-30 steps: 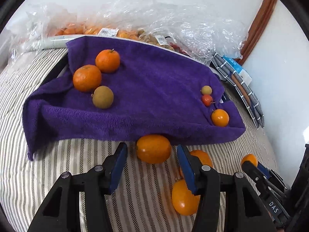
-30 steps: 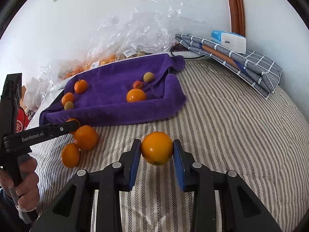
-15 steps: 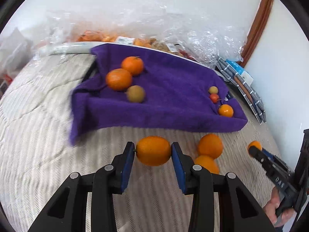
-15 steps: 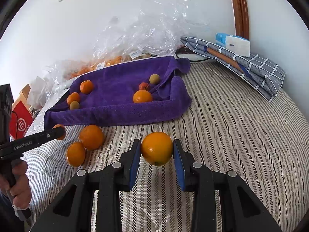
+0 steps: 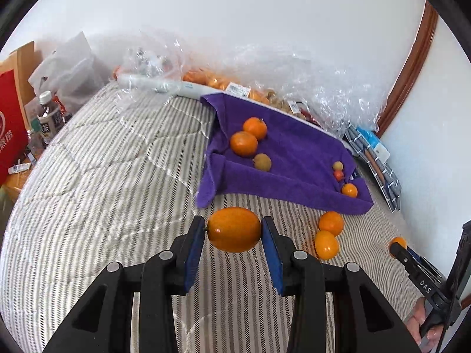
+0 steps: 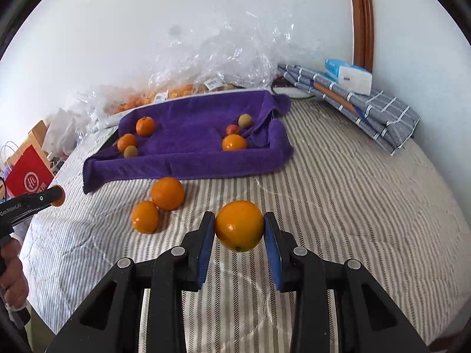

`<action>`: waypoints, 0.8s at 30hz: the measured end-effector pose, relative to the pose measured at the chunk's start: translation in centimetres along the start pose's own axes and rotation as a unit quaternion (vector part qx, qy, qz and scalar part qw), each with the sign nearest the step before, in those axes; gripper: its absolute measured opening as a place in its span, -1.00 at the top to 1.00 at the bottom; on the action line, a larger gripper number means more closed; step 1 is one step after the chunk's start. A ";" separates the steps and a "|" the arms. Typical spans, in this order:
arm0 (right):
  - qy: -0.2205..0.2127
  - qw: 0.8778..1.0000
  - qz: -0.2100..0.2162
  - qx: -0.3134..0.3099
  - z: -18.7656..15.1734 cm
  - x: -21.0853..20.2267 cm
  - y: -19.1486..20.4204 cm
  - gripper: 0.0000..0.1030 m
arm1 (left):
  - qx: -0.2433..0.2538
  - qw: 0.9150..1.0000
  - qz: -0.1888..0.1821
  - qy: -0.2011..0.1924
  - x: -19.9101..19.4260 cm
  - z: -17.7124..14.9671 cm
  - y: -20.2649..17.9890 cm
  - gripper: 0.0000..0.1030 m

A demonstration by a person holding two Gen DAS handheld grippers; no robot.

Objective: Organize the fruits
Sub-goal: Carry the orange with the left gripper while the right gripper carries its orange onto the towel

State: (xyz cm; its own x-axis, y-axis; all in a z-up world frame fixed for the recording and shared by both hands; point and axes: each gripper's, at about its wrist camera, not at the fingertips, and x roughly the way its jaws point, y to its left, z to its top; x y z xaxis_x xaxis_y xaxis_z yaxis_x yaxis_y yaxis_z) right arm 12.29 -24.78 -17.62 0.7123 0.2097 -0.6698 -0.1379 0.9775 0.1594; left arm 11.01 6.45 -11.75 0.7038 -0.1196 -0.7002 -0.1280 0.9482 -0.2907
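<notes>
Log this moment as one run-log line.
left gripper: shut on orange | right gripper: shut on orange | purple towel: six fruits

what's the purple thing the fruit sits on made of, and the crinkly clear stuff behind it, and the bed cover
Purple towel: looks like terry cloth, matte and fuzzy, folding in soft thick rolls at its edges.
Clear wrap: thin plastic film, glossy, crumpled with bright glints; bagged oranges show through it.
Bed cover: woven fabric, probably quilted, matte, with grey and cream herringbone stripes and stitched seams; fibre cannot be told.

Looks like someone's bedroom: striped quilted bed [image 6: 338,194], folded checked cloth [image 6: 379,117] at 2 o'clock, wooden door frame [image 6: 360,20].
</notes>
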 end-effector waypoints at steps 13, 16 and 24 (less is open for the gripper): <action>-0.027 0.999 0.000 0.019 2.9 -4.8 1.3 0.35 | 0.002 0.999 -0.023 -0.034 -4.3 2.9 -1.4 0.28; -0.032 0.999 0.002 0.026 3.6 -5.4 1.3 0.35 | 0.003 0.999 -0.029 -0.040 -4.6 3.4 -1.9 0.28; -0.036 0.999 -0.008 0.027 5.2 -6.1 0.7 0.35 | 0.009 0.998 -0.039 -0.049 -4.5 4.7 -3.3 0.28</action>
State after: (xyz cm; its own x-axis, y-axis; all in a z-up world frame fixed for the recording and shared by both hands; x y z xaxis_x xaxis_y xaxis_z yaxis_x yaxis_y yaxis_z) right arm 11.43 -25.43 -9.68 0.7621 0.1904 -0.6189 -0.0901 0.9777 0.1898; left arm 11.50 5.21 -4.58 0.7766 -0.1654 -0.6079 -0.0575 0.9423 -0.3299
